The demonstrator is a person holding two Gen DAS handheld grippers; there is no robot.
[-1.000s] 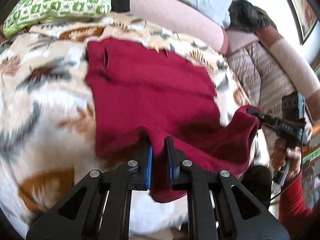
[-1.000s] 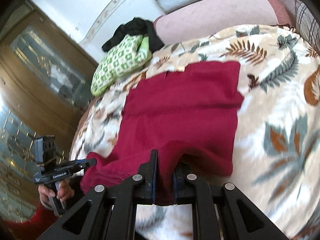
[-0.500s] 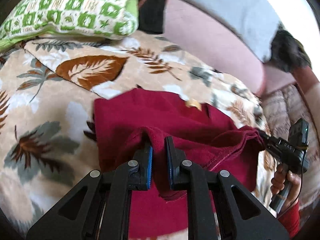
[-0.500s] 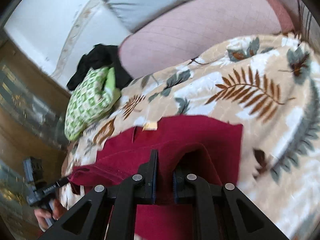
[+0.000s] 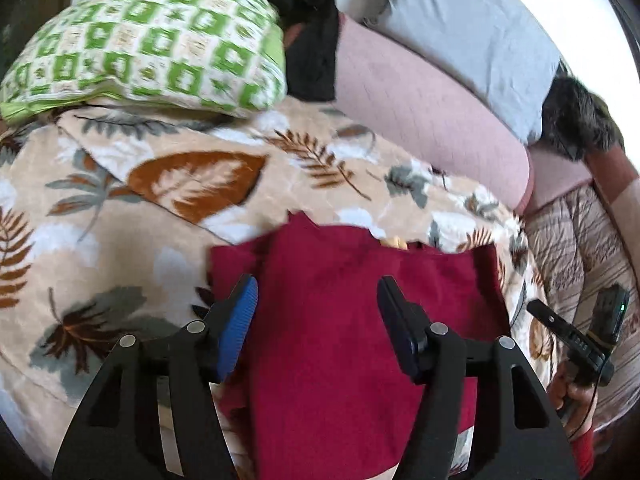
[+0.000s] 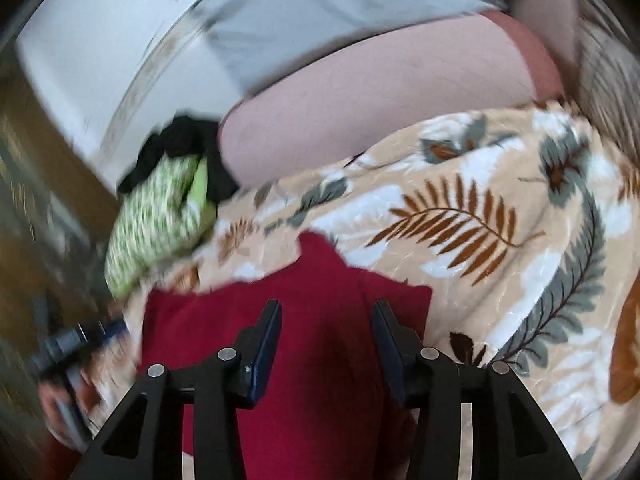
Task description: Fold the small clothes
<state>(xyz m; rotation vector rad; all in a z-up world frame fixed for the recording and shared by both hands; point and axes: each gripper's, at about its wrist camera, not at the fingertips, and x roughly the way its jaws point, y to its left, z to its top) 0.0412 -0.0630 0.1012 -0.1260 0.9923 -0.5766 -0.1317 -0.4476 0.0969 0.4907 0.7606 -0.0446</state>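
Leaf-print blanket [image 5: 120,240], green pillow [image 5: 152,44] behind red garment [image 5: 340,320]

The left tool [image 5: 316,312] hangs over a dark red garment [image 5: 360,344] lying folded on a leaf-print blanket [image 5: 120,216]; its jaws are opening, cloth under the gap but neither pad pressing it. A green checked pillow [image 5: 152,44] sits beyond. At the far right a hand [image 5: 576,396] holds the right tool [image 5: 538,308].
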